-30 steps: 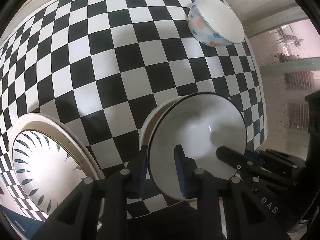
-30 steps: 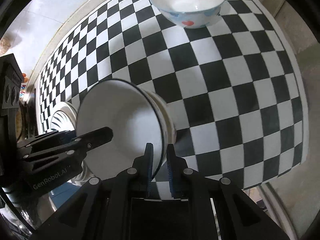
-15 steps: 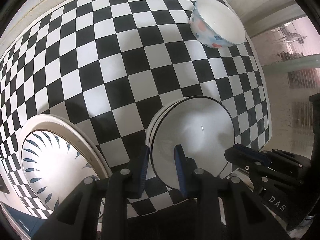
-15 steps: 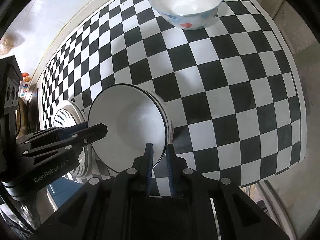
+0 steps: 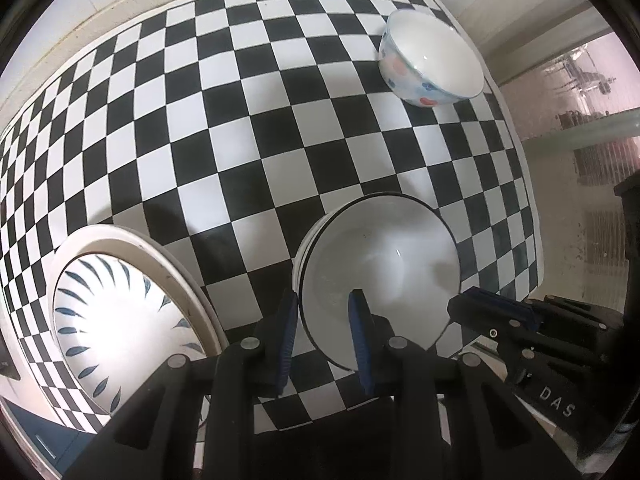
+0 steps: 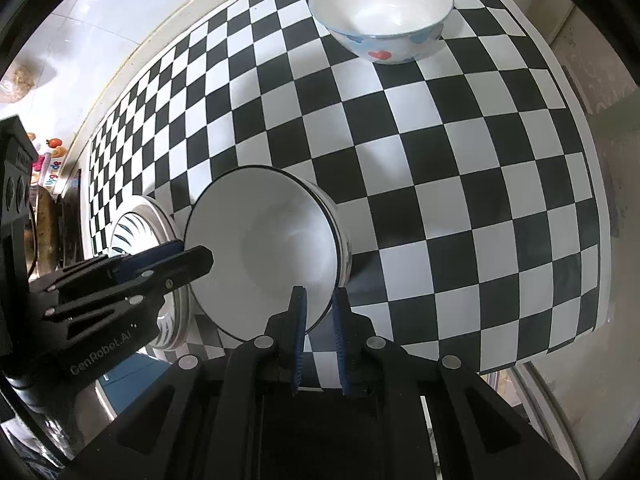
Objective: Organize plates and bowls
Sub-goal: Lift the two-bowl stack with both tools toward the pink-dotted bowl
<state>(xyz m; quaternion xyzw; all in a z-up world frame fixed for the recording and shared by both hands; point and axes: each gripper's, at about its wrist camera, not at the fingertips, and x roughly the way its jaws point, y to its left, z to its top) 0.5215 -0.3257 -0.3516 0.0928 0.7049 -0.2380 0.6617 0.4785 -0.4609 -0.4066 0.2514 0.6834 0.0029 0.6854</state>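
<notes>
Both grippers (image 5: 324,332) (image 6: 320,320) stay clenched on the white bowl (image 5: 380,264), now lowered level into its stack.

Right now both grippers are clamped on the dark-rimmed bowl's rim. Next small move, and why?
Probably open both and lift clear. The dark-rimmed bowl looks nested in the white bowl beneath, rims nearly level, so the stack appears seated. The left gripper and right gripper grip opposite rim edges. The heart-patterned bowl stands apart, unstacked.
</notes>
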